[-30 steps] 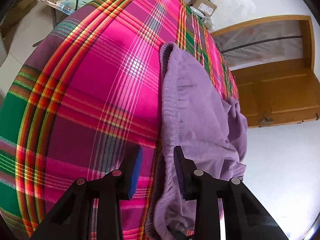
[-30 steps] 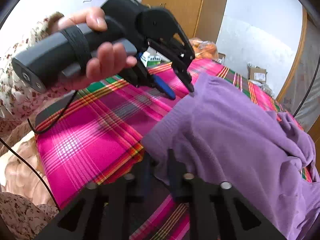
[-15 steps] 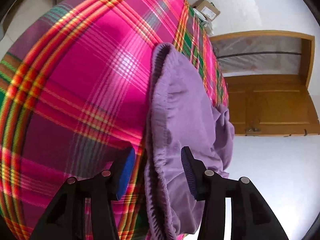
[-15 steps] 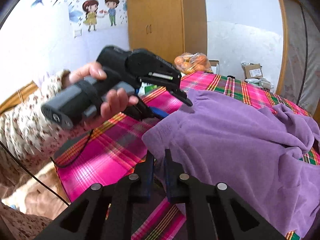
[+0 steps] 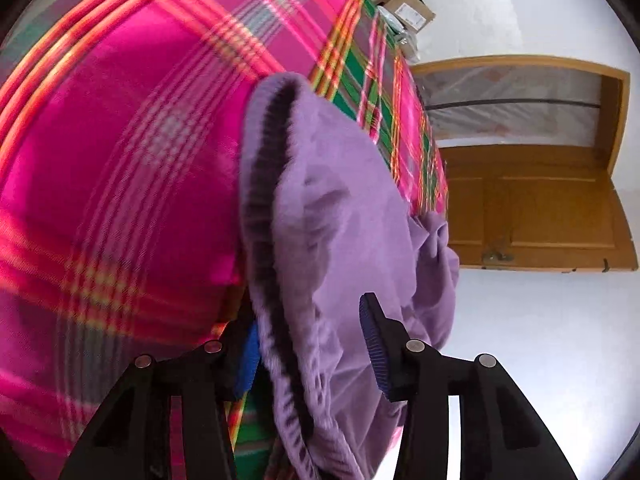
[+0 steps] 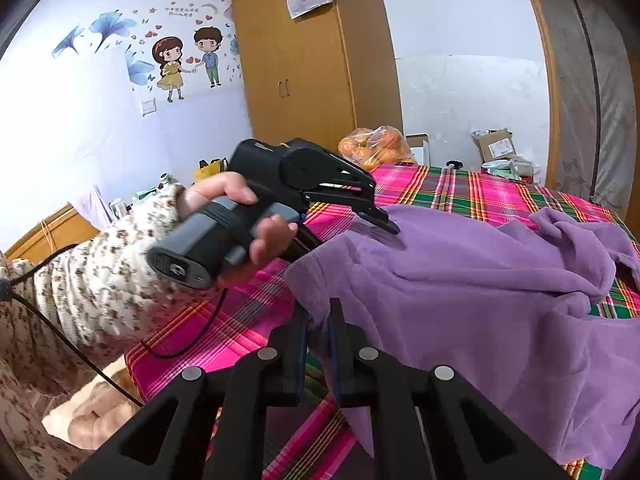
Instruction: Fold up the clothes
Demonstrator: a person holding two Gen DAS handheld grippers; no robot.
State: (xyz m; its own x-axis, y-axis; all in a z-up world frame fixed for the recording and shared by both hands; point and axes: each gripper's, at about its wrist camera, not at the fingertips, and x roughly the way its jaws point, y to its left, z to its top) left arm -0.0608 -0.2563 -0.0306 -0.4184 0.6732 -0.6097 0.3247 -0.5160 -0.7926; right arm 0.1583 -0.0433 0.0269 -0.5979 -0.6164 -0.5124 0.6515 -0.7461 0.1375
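Note:
A purple fleece garment (image 6: 480,300) lies crumpled on a table covered in pink plaid cloth (image 6: 460,196). My right gripper (image 6: 318,312) is shut on its near corner, and that corner hangs raised off the table. A hand holds my left gripper (image 6: 380,224) farther along the same hem, one finger on top of the fabric. In the left wrist view the ribbed hem (image 5: 264,208) of the garment (image 5: 352,216) runs between the fingers of the left gripper (image 5: 308,320), which stand wide open around it. The plaid cloth (image 5: 120,160) fills the left of that view.
A wooden door (image 5: 540,208) and a cardboard box (image 5: 408,12) stand beyond the table's far end. A wardrobe (image 6: 312,80) and a bag of oranges (image 6: 376,146) stand behind the table. A floral sleeve (image 6: 100,272) and a black cable (image 6: 72,344) are at the left.
The left gripper has slid forward and opened wider, so the hem now sits between its fingers. The right gripper has lifted the garment's corner, still shut on it.

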